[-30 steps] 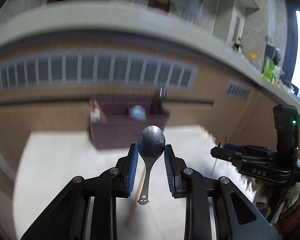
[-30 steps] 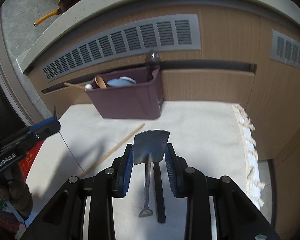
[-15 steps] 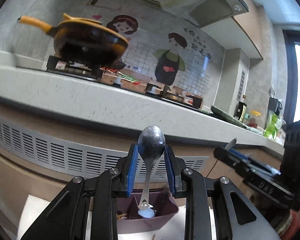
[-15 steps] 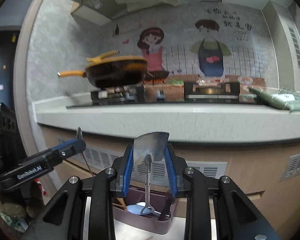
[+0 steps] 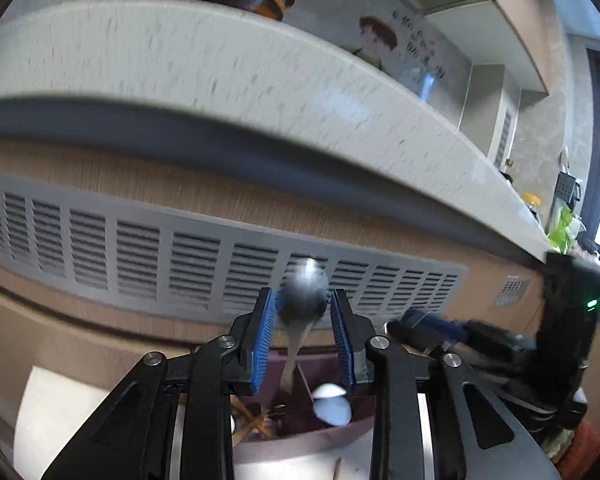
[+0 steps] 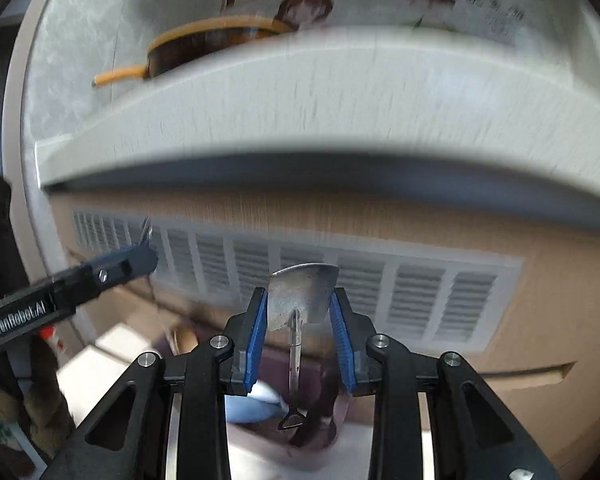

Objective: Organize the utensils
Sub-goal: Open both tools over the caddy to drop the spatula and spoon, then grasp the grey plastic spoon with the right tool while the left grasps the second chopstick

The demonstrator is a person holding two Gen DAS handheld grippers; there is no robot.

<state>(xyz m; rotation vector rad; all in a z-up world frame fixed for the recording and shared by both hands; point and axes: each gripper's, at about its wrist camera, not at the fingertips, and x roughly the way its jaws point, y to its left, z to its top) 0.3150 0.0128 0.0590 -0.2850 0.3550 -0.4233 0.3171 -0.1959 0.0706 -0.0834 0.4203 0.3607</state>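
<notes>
While both hands point a little below level at the cabinet front, the left tongs (image 5: 302, 300) and the right tongs (image 6: 300, 300) hang side by side over a dark maroon plastic utensil bin (image 5: 300, 438). Each shows at the edge of the other's camera.

A grey metal spoon (image 5: 303, 292) stands bowl-up between the left tongs' blue ribbed pads (image 5: 260, 344), its handle reaching down into the bin. These tongs have just been opening. The spoon's bowl is blurred while the pads are sharp, and I cannot tell whether they still press on it.

A flat steel spatula (image 6: 302, 298) stands blade-up between the right tongs' pads. Both edges of the blade touch them, and the looped handle end hangs over the bin. These tongs have also just been opening, yet the blade still looks clamped.

A second ago both cameras looked down on the white cloth surface (image 5: 60, 420), with the bin well ahead. Now the bin lies just below the fingertips. Half a second ago the views were higher, showing the stove and wall; the grey slatted vent grille (image 5: 140, 252) and the pale speckled counter (image 5: 220, 60) now fill them.

In the bin, white ceramic soup spoons (image 5: 330, 404) lie to the right of a divider, and brown wooden chopsticks (image 5: 252, 420) to the left. The right camera shows a dark utensil in the right end.
</notes>
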